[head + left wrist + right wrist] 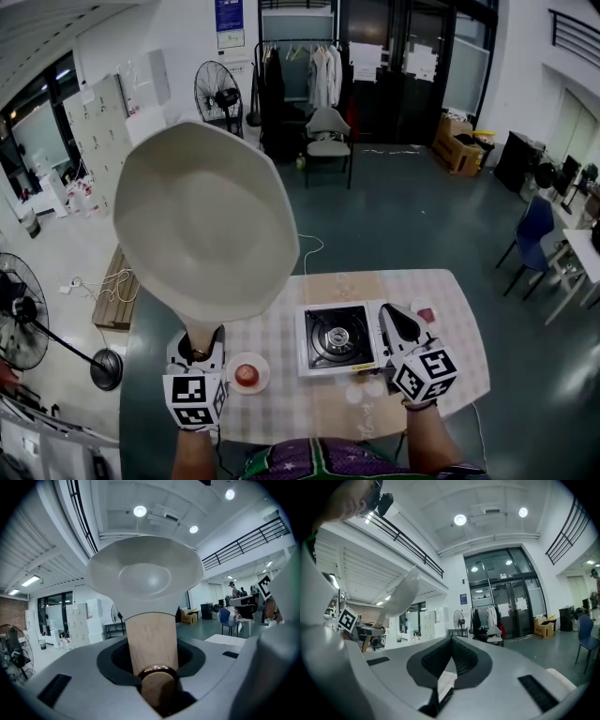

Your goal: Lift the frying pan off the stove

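The cream-white frying pan is held high above the table's left side, its underside turned toward the head camera. My left gripper is shut on its wooden handle. In the left gripper view the handle stands between the jaws and the pan rises above it. The portable gas stove sits bare on the checked table. My right gripper hovers at the stove's right edge, shut with nothing in it. The right gripper view shows its closed tips and the pan to the left.
A small white plate with a red item lies between the left gripper and the stove. Small white cups stand in front of the stove. Fans and a chair stand on the floor around the table.
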A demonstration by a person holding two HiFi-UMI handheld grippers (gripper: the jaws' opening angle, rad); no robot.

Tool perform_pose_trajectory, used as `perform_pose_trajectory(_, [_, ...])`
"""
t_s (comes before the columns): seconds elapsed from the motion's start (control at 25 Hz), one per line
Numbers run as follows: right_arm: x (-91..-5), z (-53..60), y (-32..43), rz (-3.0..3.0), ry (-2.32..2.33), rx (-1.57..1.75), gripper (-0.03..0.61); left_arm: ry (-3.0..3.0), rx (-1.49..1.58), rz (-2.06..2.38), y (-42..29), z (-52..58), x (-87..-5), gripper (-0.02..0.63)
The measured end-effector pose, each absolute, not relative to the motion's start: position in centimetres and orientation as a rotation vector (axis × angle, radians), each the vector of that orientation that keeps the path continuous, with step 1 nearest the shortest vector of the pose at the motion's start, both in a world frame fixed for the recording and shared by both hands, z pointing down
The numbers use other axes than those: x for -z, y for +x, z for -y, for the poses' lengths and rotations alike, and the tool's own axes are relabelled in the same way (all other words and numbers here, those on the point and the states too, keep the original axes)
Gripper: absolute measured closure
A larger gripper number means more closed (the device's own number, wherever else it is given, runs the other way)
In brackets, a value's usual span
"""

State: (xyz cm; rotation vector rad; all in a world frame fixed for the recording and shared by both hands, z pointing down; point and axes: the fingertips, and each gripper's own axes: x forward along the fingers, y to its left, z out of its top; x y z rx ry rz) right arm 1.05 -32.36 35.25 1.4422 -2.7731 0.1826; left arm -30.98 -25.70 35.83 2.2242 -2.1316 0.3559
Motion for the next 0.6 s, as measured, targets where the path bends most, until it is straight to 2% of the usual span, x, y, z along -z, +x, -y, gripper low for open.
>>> perform_pose_trajectory(0.6, [-35.27, 32.08, 1.20, 2.771, 1.434, -0.180, 0.572, 2.251, -0.377, 2.113, -30.26, 25.79, -35.85, 0.426])
